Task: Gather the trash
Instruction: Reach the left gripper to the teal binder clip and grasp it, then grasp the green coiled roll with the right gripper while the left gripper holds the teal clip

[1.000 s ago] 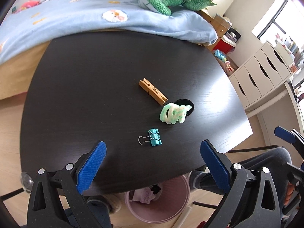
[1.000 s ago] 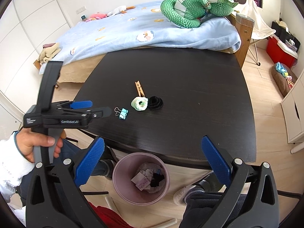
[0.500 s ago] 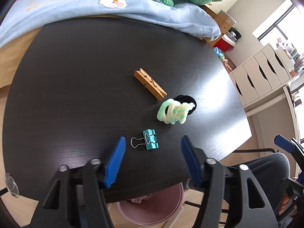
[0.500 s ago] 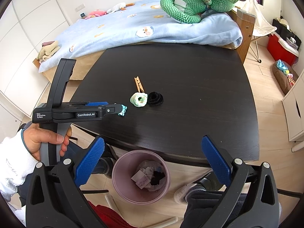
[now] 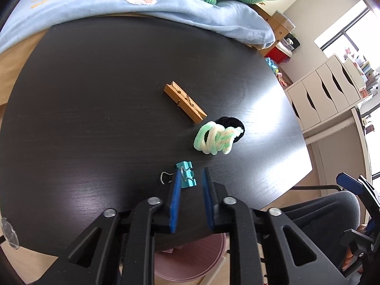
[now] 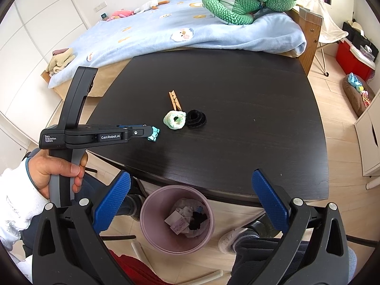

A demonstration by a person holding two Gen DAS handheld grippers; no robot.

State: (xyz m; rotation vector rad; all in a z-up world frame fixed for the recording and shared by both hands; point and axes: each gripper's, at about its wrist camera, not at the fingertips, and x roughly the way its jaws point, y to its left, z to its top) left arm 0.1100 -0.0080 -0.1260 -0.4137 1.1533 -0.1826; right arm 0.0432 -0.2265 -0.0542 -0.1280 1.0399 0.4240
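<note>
- The left hand-held gripper (image 5: 191, 178) is closing its jaws around the teal binder clip (image 5: 186, 175); the left pad meets the clip, the right pad stands just off it.
- Just ahead lie a green-white chenille coil (image 5: 215, 139), a black coil (image 5: 231, 124) and a wooden clothespin (image 5: 184, 102).
- Open dark surface (image 5: 95, 95) lies beyond, up to the bed (image 6: 166, 28).
- The right hand-held gripper (image 6: 190, 190) hangs wide apart, empty, over the pink bin (image 6: 152, 225) below the surface's near edge.

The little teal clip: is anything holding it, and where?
Not gripped yet. The left hand-held gripper is closing around the teal binder clip, across its body, wire handle sticking out. The right hand-held gripper holds nothing.
</note>
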